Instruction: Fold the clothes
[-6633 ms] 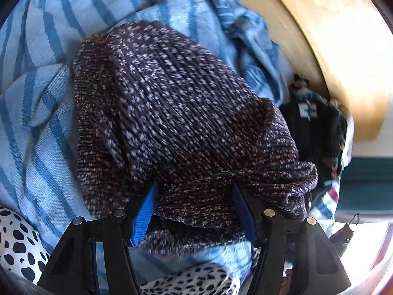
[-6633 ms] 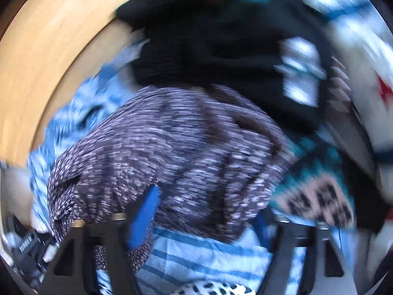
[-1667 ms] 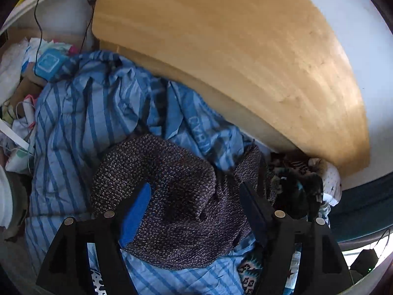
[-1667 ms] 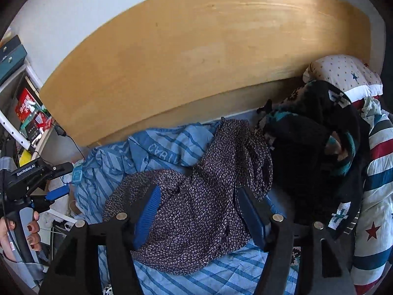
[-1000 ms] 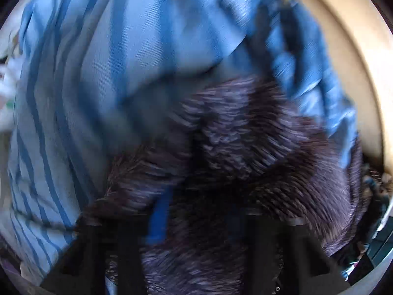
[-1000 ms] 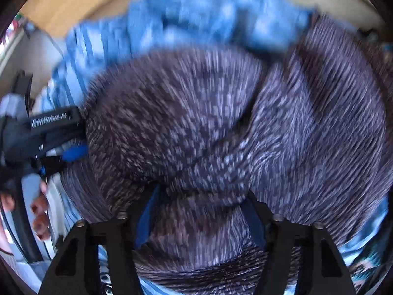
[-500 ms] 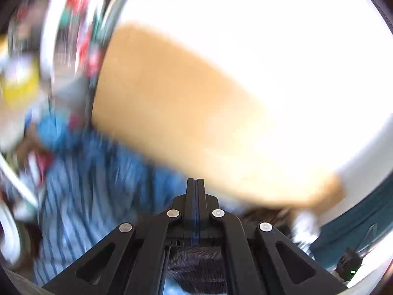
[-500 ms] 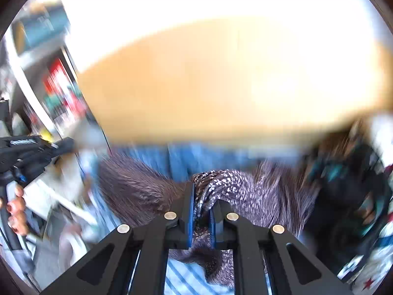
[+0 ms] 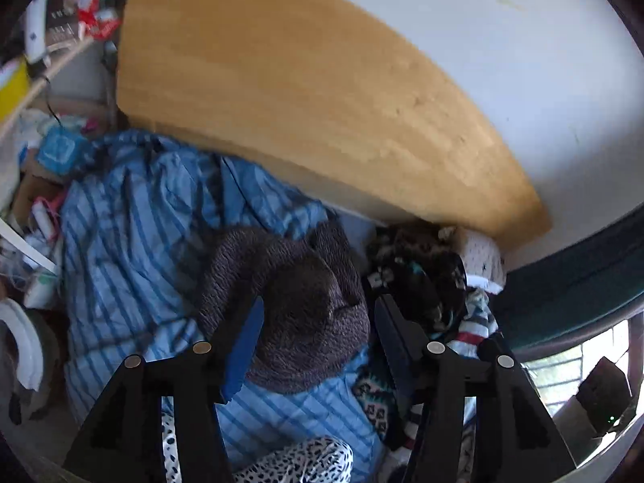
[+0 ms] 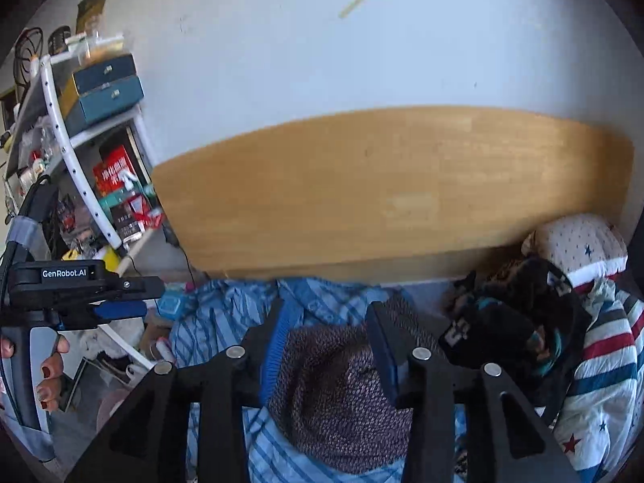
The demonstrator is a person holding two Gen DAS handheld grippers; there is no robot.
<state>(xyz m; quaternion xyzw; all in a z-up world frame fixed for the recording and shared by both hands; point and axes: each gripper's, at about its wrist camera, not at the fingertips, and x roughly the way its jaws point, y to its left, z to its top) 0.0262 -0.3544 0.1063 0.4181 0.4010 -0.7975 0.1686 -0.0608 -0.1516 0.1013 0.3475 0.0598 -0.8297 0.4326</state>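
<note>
Both grippers hang empty above the bed: the left gripper (image 9: 318,338) and the right gripper (image 10: 330,342) each have their jaws spread wide apart. One speckled purple knit garment (image 9: 298,302) lies bunched on the blue striped duvet (image 9: 133,241), near the wooden headboard (image 10: 386,193) and beside a dark pile of clothes (image 10: 519,326).

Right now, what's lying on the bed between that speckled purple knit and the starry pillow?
A crumpled black garment with teal and white patterning fills that stretch, heaped between the speckled knit and the starry pillow. The right wrist view shows it best.
</note>
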